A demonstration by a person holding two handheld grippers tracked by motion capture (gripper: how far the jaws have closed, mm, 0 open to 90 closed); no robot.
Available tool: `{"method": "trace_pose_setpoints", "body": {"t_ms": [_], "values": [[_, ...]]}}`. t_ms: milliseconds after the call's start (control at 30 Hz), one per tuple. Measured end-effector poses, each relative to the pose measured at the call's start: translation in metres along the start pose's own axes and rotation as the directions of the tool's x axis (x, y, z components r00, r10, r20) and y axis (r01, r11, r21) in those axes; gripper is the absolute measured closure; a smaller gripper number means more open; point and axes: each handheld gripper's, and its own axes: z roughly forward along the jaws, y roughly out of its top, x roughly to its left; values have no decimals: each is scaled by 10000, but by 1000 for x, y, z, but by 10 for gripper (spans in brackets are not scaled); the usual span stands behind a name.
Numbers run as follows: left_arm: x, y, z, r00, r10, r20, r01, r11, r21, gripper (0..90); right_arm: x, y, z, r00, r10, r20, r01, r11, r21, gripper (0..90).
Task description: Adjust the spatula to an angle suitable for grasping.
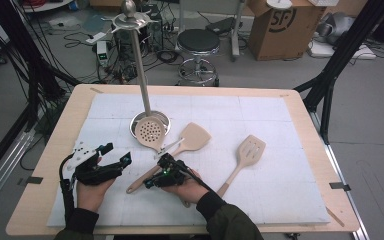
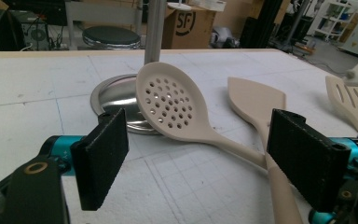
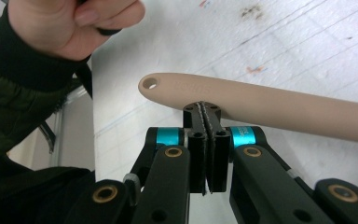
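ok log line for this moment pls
left gripper: open, facing skimmer | right gripper: shut, empty, tips at spatula handle | skimmer head on stand base

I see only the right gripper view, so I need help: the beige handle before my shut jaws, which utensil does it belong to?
Observer: It is the solid spatula; its blade lies near the stand's round base.
Operator: Does anything lie against that handle?
Observer: Yes. The perforated skimmer rests its bowl on the base, and its handle meets the spatula's handle.
Operator: And the other gripper?
Observer: The left gripper is open, its jaws wide apart, facing the skimmer.
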Motion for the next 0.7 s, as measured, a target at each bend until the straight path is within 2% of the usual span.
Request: {"method": "trace_pose_setpoints", "body": {"t_ms": [300,467,700], "values": [[0,0,0,10000,-44,-15,44,10000,-15,213,-16,4,-2,9983,465,357,-454,9985,-319,892],[1,-1,0,10000,-70,-1,70,10000,-17,213,-28,4,-4,9933,925,694,-886,9945,-565,892],[1,-1,0,10000,-51,-25,51,10000,15,213,-38,3,-3,9862,1248,1084,-1180,9908,-668,892]]}}
